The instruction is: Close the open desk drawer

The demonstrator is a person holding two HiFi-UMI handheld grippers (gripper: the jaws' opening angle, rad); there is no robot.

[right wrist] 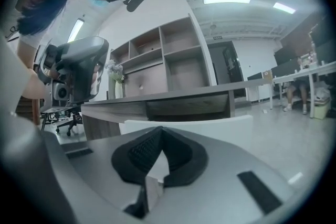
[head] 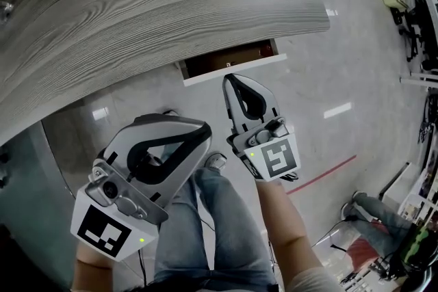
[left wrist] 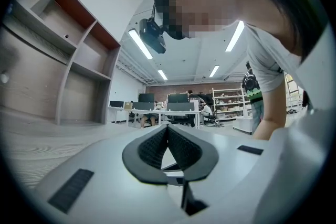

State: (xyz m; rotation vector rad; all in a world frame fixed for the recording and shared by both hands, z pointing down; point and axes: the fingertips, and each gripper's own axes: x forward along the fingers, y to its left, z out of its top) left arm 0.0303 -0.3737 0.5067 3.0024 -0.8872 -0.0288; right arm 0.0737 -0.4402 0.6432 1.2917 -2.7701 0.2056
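The desk [head: 137, 17] has a grey wood-grain top. Under its front edge the drawer [head: 233, 69] stands pulled out, showing a white front panel and a brown inside. My right gripper [head: 228, 79] is shut and empty, its tip just in front of the white panel; I cannot tell if it touches. In the right gripper view the drawer front [right wrist: 210, 122] fills the space right behind the shut right gripper [right wrist: 160, 131]. My left gripper [head: 204, 127] is shut on nothing, lower left and away from the drawer. The left gripper [left wrist: 168, 128] looks across the desk top [left wrist: 37, 136].
The person's jeans-clad legs [head: 219, 229] stand below the grippers on a pale floor with a red line [head: 321, 174]. A glass panel [head: 27, 215] is at the left. A shelf unit [right wrist: 168, 60] stands behind the desk. Office desks and chairs [left wrist: 168, 110] are far off.
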